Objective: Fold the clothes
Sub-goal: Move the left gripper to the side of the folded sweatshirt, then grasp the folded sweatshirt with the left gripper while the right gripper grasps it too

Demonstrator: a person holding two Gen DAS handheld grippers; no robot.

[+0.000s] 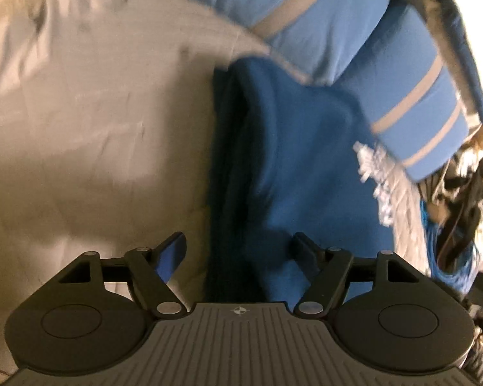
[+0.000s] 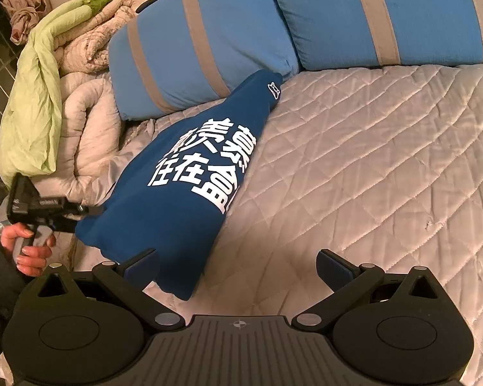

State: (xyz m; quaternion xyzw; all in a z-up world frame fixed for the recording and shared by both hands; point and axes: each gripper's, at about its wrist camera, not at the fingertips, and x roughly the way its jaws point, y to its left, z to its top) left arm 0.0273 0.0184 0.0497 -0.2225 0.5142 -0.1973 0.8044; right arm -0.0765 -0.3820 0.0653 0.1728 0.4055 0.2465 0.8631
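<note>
A dark blue shirt point(image 2: 177, 193) with white printed characters lies folded into a long narrow shape on the quilted bed point(image 2: 370, 160). In the left wrist view the shirt point(image 1: 273, 160) runs away from my left gripper point(image 1: 238, 247), which is open with the shirt's near edge between its fingers. In the right wrist view my left gripper point(image 2: 90, 210) sits at the shirt's left edge, held by a hand. My right gripper point(image 2: 238, 267) is open and empty, its left finger point(image 2: 141, 265) at the shirt's near corner.
Two light blue pillows with grey stripes point(image 2: 209, 48) lie at the head of the bed. A rolled beige quilt point(image 2: 87, 103) and a green cloth point(image 2: 32, 96) lie at the left. A white fringed fabric point(image 1: 389, 186) and clutter lie at the right.
</note>
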